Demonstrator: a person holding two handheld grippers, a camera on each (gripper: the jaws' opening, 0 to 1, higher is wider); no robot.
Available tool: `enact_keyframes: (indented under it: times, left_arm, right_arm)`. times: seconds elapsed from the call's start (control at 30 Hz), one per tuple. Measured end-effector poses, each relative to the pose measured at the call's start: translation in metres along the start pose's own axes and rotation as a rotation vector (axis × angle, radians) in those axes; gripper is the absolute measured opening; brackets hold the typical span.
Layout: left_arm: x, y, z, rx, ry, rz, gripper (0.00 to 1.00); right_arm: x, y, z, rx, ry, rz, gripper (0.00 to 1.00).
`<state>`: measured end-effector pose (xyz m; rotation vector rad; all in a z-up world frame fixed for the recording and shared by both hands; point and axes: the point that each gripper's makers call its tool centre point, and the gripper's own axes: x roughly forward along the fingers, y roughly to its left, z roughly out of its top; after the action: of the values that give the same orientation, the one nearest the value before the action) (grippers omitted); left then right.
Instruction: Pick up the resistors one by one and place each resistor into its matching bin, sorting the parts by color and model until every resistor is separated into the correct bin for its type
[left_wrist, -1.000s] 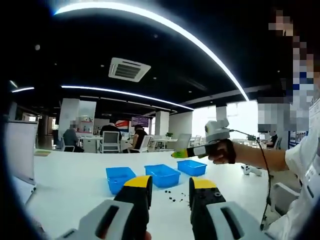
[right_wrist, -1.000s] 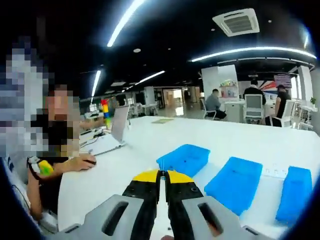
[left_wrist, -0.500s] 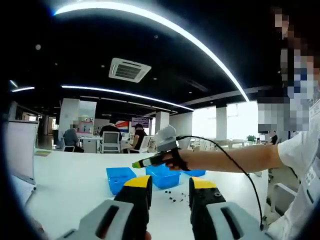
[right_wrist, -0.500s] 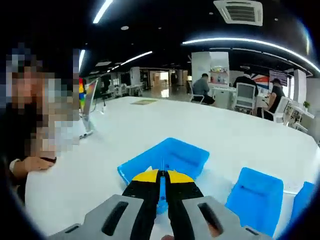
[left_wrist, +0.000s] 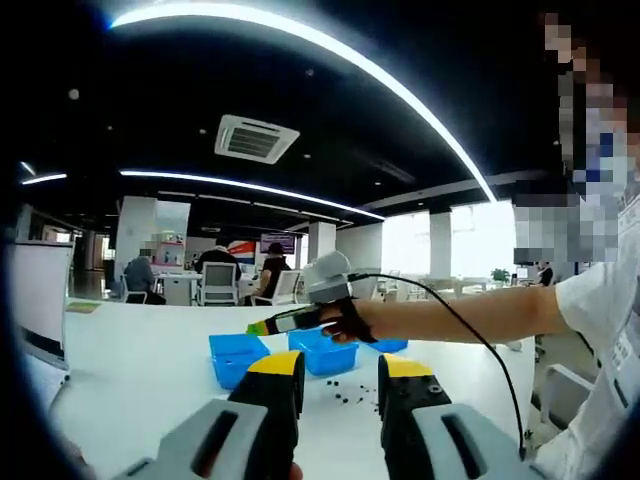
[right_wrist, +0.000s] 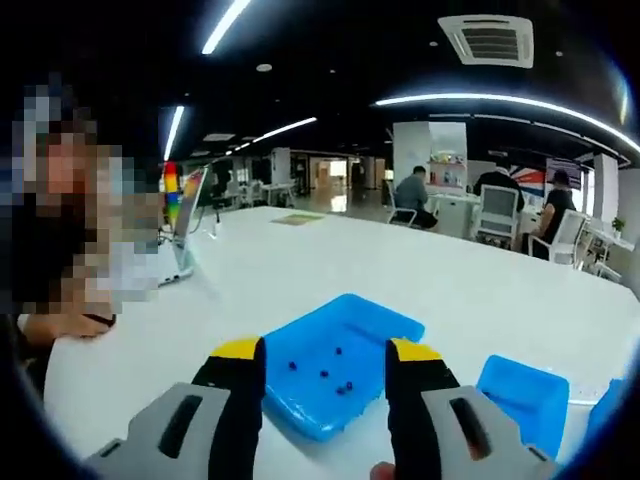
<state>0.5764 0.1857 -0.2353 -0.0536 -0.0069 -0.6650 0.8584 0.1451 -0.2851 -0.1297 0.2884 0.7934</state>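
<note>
Resistors (right_wrist: 322, 373) in blue bin (right_wrist: 385, 322), between parted right jaws

Open office: dark ceiling, curved light strips (left_wrist: 300, 45), ceiling air vent (left_wrist: 258, 138); white table (right_wrist: 300, 260); seated people (right_wrist: 410, 190) at far desks.

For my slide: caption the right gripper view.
Right gripper, jaws open, above a blue bin holding small dark resistors.

Bright ceiling strips, fisheye-bent edges
</note>
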Motion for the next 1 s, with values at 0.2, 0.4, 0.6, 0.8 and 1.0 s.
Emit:
enact_keyframes:
  times: [0.2, 0.4, 0.6, 0.8, 1.0]
  left_arm:
    - [0.0, -0.001, 0.0, 0.003, 0.001, -0.002, 0.31]
    - [0.0, 0.0, -0.001, 0.002, 0.006, -0.001, 0.31]
    - [0.001, 0.0, -0.001, 0.006, 0.011, 0.001, 0.31]
    - [0.002, -0.001, -0.003, 0.007, 0.017, 0.002, 0.31]
    - [0.005, -0.005, -0.007, 0.011, 0.032, -0.002, 0.31]
  right_arm:
    - [-0.033, 0.007, 0.008, 0.019, -0.057, 0.013, 0.46]
    - [-0.085, 0.01, 0.015, 0.027, -0.127, 0.027, 0.44]
    - [-0.155, 0.025, 0.022, 0.063, -0.215, 0.076, 0.43]
    - [-0.236, 0.049, 0.012, -0.034, -0.285, 0.069, 0.43]
    - [-0.299, 0.053, -0.014, -0.046, -0.29, 0.03, 0.44]
